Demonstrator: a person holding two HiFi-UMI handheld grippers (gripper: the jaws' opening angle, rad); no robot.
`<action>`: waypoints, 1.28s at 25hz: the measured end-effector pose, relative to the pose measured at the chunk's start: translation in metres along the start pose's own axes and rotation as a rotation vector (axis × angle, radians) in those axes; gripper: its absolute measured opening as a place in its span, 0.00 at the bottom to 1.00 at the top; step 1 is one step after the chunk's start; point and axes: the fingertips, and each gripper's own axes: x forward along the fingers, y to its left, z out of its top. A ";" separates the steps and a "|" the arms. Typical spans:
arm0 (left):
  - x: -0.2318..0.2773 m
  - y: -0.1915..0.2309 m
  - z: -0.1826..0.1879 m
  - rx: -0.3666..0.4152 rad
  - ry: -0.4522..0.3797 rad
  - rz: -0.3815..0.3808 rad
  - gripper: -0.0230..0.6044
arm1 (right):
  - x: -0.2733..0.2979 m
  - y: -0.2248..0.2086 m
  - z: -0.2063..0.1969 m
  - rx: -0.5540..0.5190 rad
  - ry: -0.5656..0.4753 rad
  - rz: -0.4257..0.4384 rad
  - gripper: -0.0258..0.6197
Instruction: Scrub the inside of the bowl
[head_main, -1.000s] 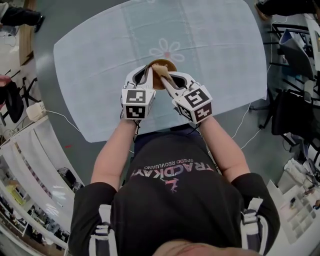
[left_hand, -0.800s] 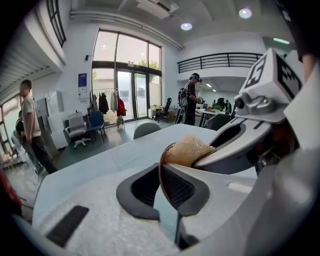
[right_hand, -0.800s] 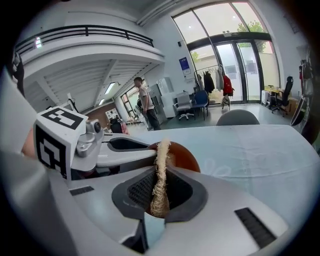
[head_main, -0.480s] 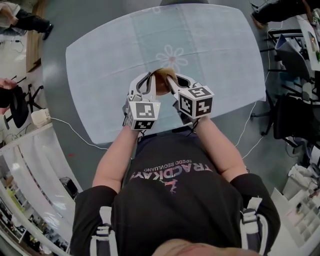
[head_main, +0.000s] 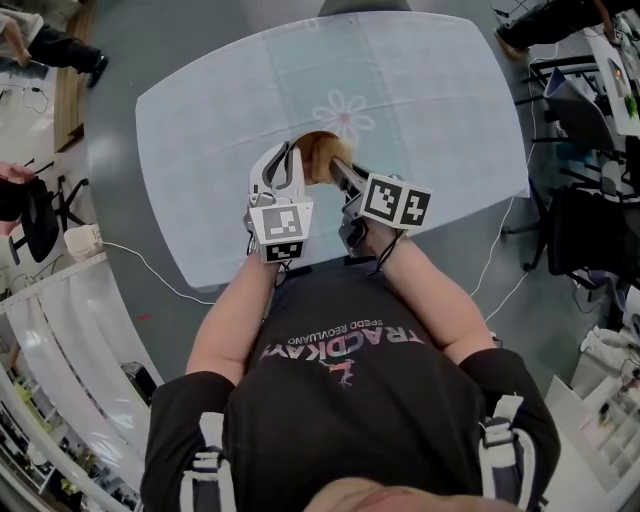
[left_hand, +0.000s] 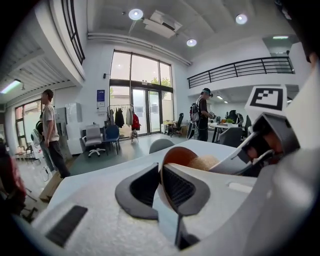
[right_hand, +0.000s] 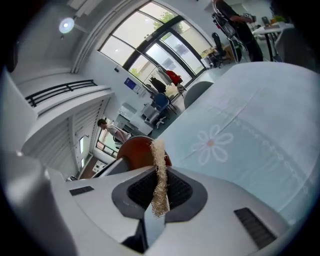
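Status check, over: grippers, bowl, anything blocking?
Left gripper on bowl rim, jaws just easing open. Right gripper shut on loofah scrubber. Nothing between scrubber and bowl.

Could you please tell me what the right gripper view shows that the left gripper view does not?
Only the right gripper view shows the flower print on the tablecloth and the loofah scrubber edge-on, pinched in the right tool. Only the left gripper view shows the right tool's marker cube and the scrubber's broad side at the mouth of the bowl. Both show the brown bowl, the scrubber and the pale blue tablecloth.
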 end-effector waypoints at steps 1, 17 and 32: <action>-0.001 0.001 0.000 -0.005 -0.001 0.001 0.09 | 0.000 0.000 -0.003 0.017 0.002 0.003 0.09; -0.008 -0.020 -0.005 0.135 0.046 -0.095 0.08 | -0.012 0.029 0.015 -0.838 0.009 -0.142 0.09; -0.011 -0.030 -0.002 0.152 0.025 -0.096 0.08 | -0.016 0.031 0.016 -0.916 -0.012 -0.149 0.09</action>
